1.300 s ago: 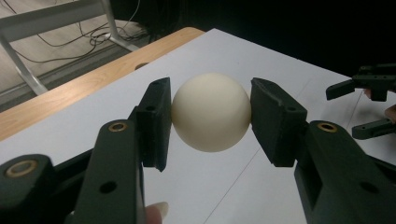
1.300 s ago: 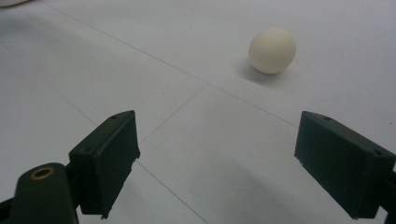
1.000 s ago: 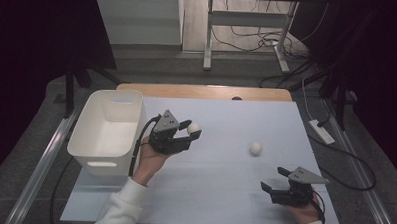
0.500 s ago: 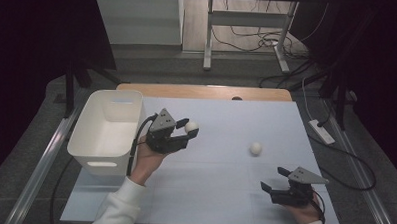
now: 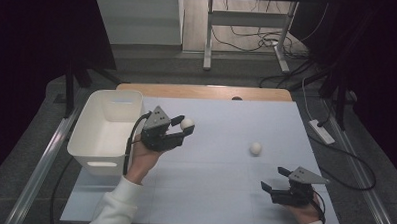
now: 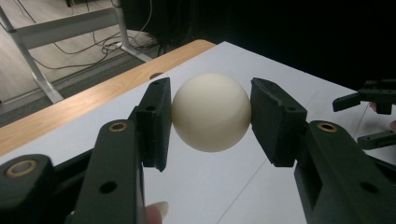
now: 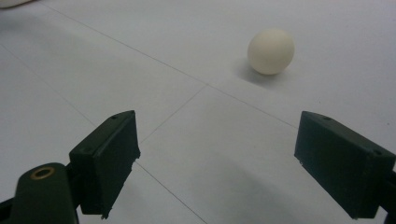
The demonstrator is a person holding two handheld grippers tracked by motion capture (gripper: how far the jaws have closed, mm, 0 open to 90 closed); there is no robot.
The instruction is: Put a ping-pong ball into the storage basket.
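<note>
The left gripper (image 5: 178,134) pinches a cream ball (image 6: 211,111) between both pads, held above the table (image 5: 223,193). The white bin (image 5: 105,134) lies at 9 o'clock from the ball, just beside the left hand. The ball is smooth, round and matte. The right gripper (image 5: 279,179) rests near the table's front edge, jaws spread, with a second ball (image 5: 256,148) at its 11 o'clock

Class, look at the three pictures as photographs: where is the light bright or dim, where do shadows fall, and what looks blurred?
High view: the white table is evenly lit, the surroundings almost black. Left gripper view: the held ball is sharp and softly lit, the floor behind slightly soft, the far right side black. Right gripper view: the loose ball casts a faint shadow to its left; the near jaws look a little blurred.
</note>
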